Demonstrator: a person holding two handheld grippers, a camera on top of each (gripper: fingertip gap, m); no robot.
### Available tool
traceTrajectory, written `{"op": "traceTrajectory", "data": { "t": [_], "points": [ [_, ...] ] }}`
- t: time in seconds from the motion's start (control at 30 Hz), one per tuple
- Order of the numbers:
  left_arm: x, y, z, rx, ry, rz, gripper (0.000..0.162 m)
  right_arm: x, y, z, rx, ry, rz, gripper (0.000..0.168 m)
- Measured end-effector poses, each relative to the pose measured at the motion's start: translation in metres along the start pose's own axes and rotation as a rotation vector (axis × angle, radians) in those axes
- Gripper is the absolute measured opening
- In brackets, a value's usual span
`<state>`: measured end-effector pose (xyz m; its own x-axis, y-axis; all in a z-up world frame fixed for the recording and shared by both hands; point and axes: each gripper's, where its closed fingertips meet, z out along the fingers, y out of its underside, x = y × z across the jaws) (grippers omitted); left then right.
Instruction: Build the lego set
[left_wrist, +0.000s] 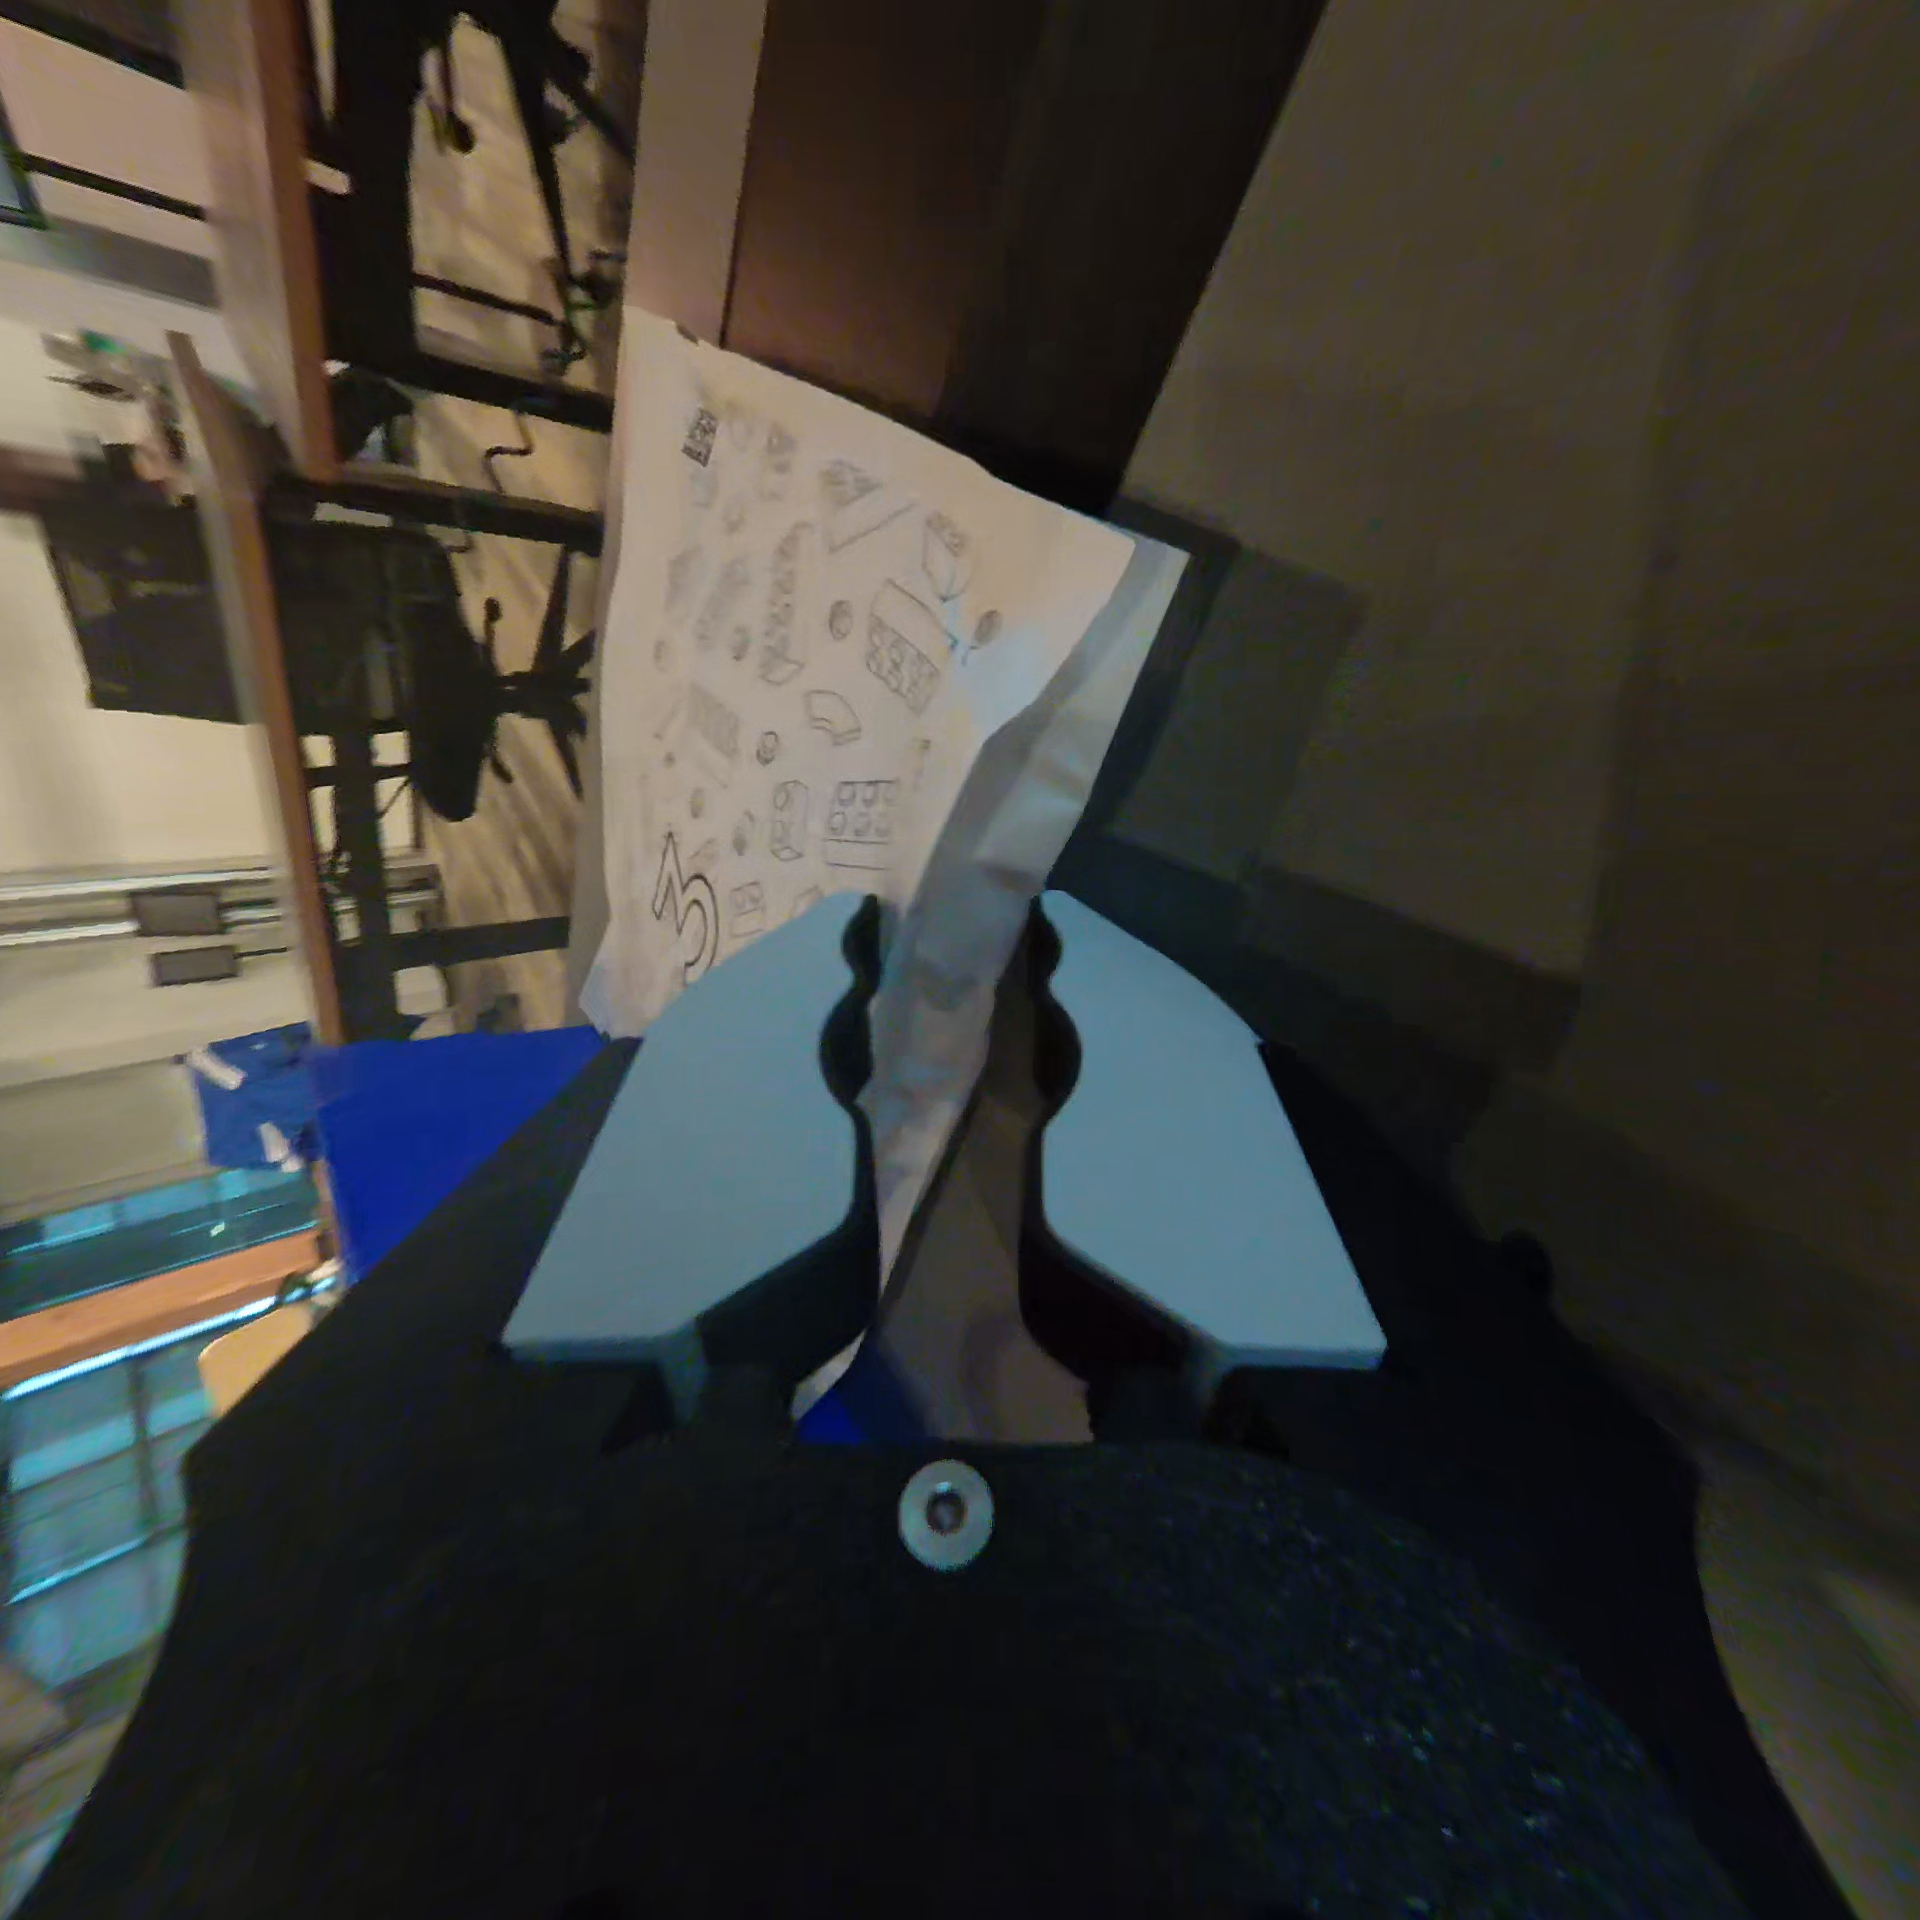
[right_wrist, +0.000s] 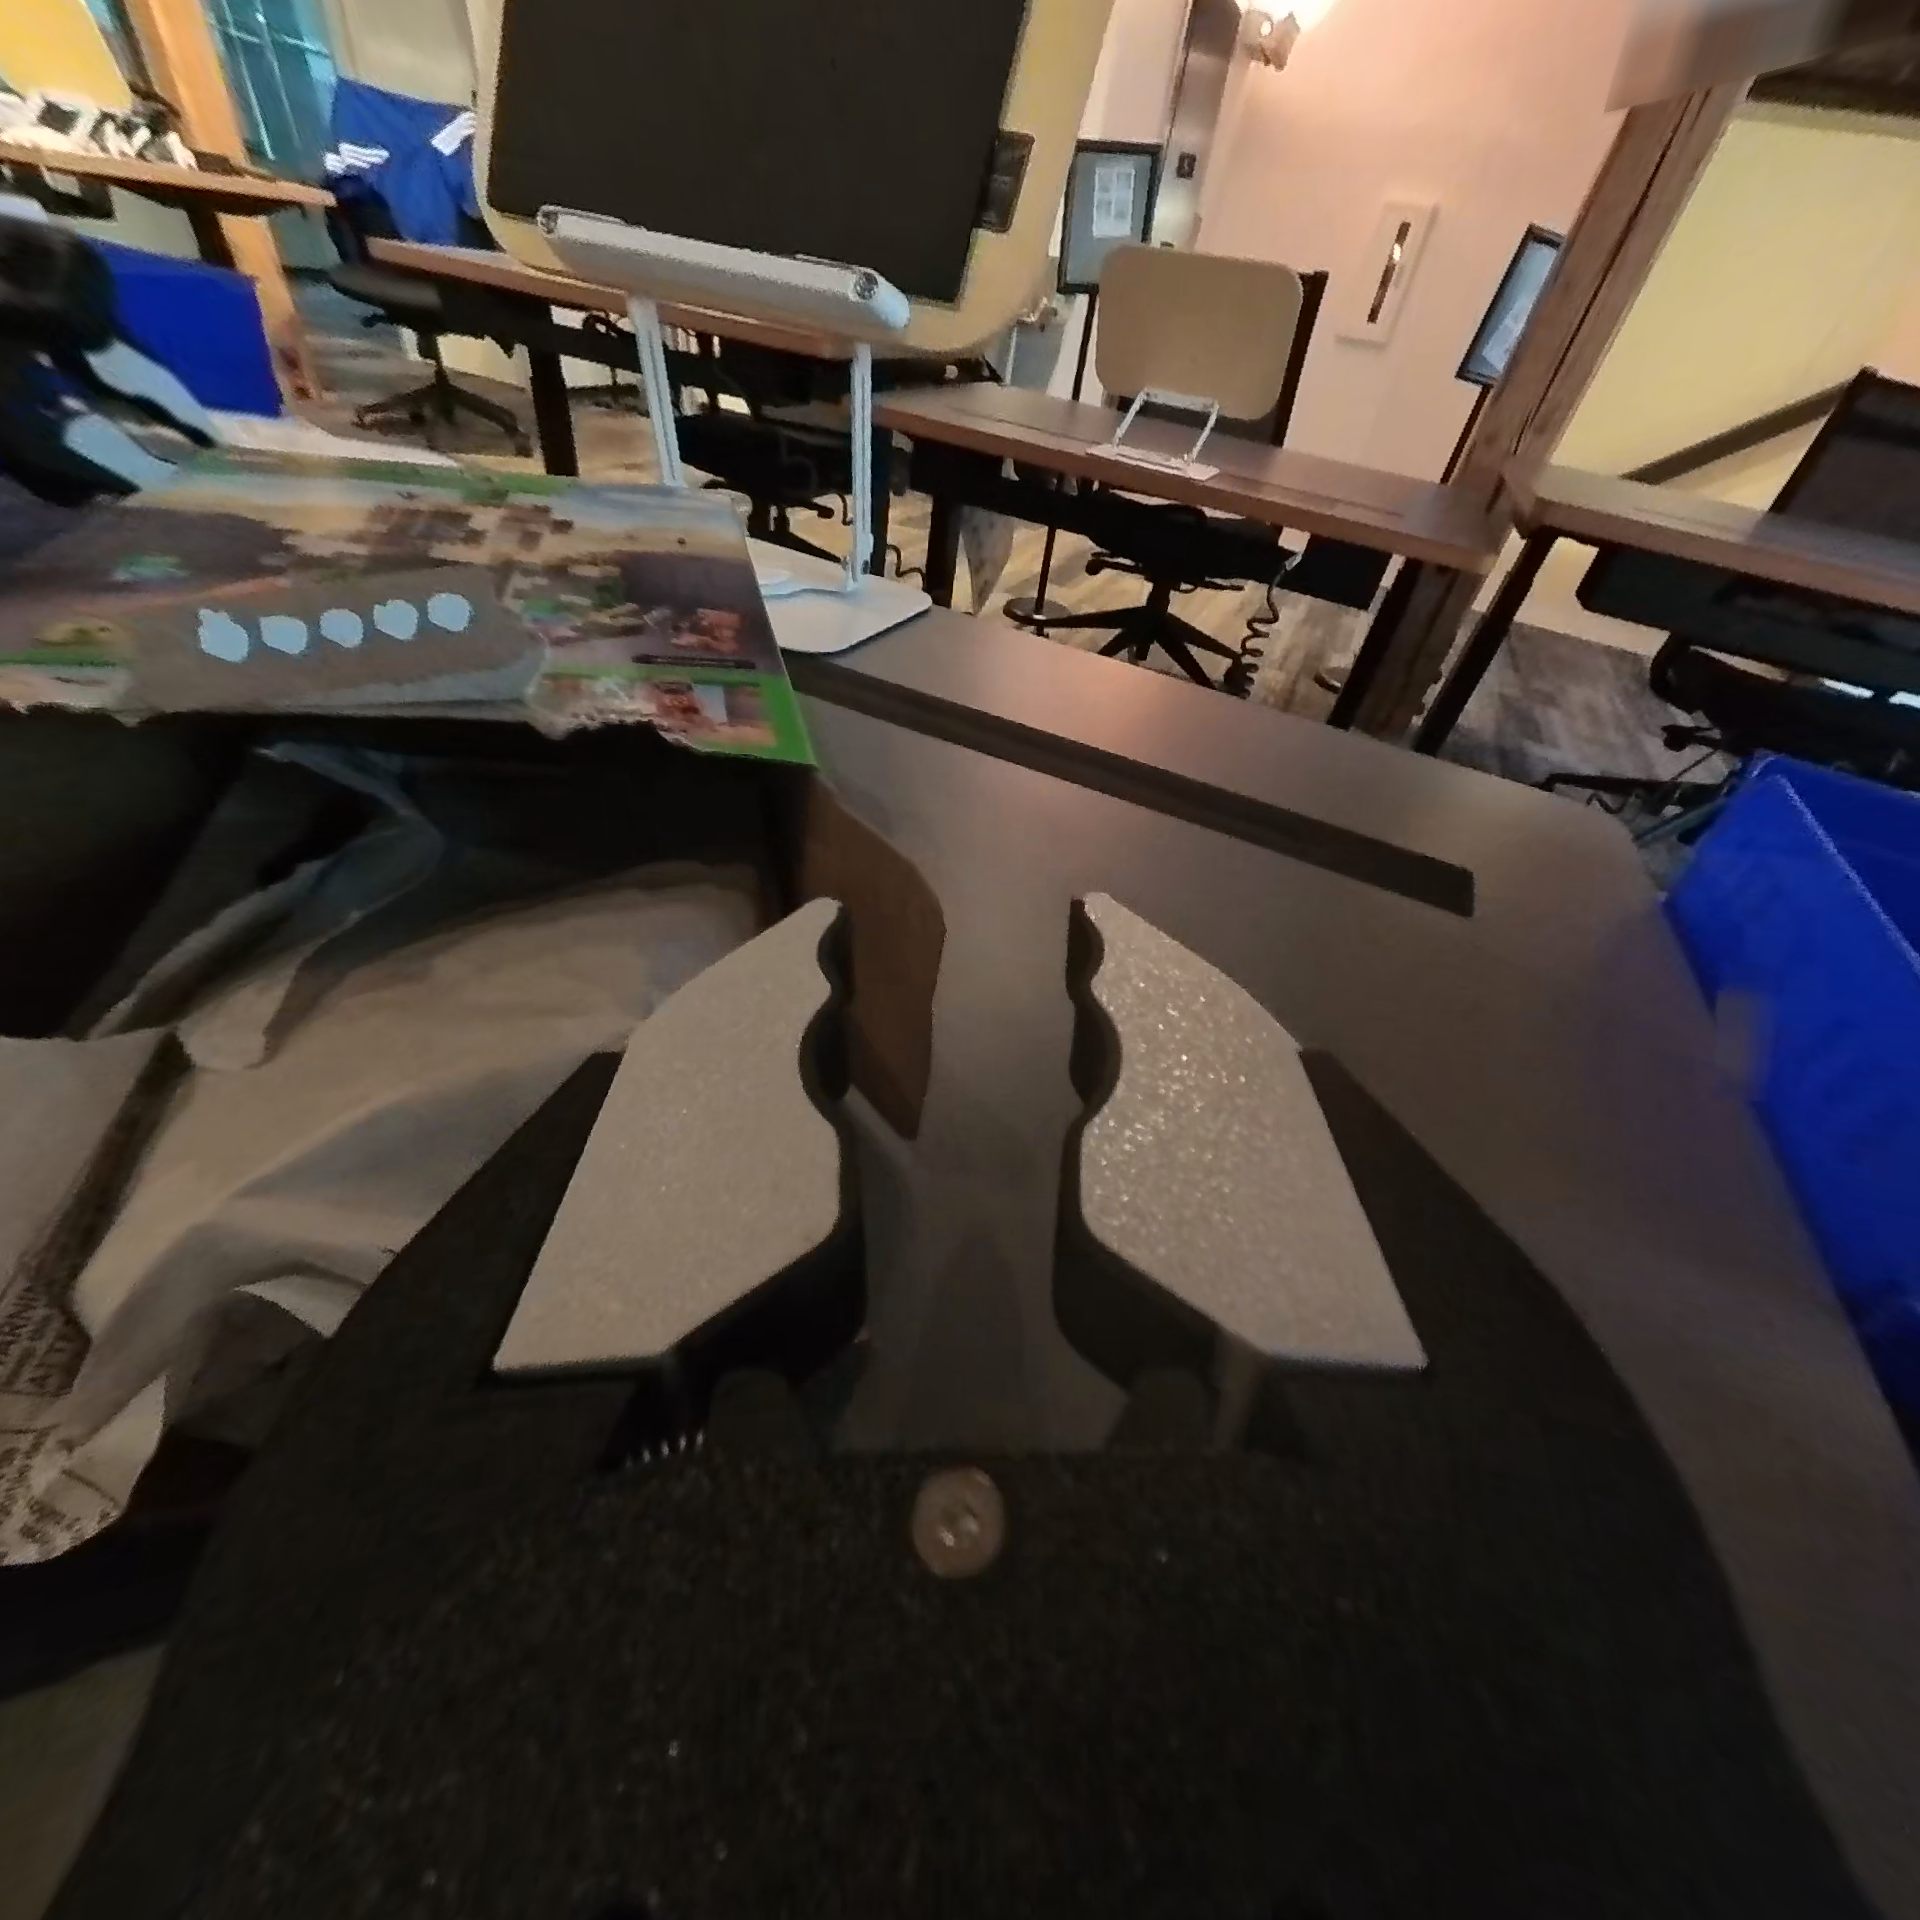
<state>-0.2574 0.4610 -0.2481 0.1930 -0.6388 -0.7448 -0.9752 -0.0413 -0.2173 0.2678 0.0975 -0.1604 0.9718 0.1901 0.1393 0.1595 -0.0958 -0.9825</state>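
An office room with wood-topped desks, black swivel chairs and pinkish walls lies behind a dark grey table (right_wrist: 1195, 831). In the left wrist view the whole scene is turned on its side, with a brown panel and a beige surface filling the upper right.

The left gripper (left_wrist: 951, 925) is clamped on a white paper parts bag (left_wrist: 810, 665) printed with line drawings of bricks; its fingers pinch the folded edge of the bag, and the printed face fans out toward 11 o'clock from the tips. A blue bin (left_wrist: 436, 1132) sits at 9 o'clock, low behind the left finger.

The right gripper (right_wrist: 956, 925) hovers above the table, jaws apart at a moderate width, with nothing between them. At 10 o'clock from its tips lies the torn lid of the green lego box (right_wrist: 416, 613), propped over the open carton. More pale paper bags (right_wrist: 395, 1039) rest inside the carton at 9 o'clock, one touching the left finger's outer side in the picture. A brown cardboard flap (right_wrist: 883, 987) stands just beside that finger's tip. A white stand holding a dark screen (right_wrist: 758, 135) rises at 12 o'clock, and another blue bin (right_wrist: 1808, 997) sits at 3 o'clock beside the table edge.
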Motion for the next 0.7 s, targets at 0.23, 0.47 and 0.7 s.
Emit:
{"op": "traceTrajectory", "data": {
  "t": [0.23, 0.47, 0.7],
  "points": [
    [-0.025, 0.006, -0.01, 0.045, -0.072, -0.221, 0.001, 0.0, 0.004, 0.002, -0.017, -0.002, 0.011, 0.037],
    [-0.06, 0.007, -0.049, 0.064, -0.113, -0.507, 0.001, -0.004, 0.003, 0.004, -0.019, -0.018, 0.019, 0.035],
    [-0.054, 0.01, -0.05, -0.017, -0.142, -0.343, 0.001, -0.008, -0.001, 0.003, -0.009, -0.033, 0.014, 0.033]
  ]
}}
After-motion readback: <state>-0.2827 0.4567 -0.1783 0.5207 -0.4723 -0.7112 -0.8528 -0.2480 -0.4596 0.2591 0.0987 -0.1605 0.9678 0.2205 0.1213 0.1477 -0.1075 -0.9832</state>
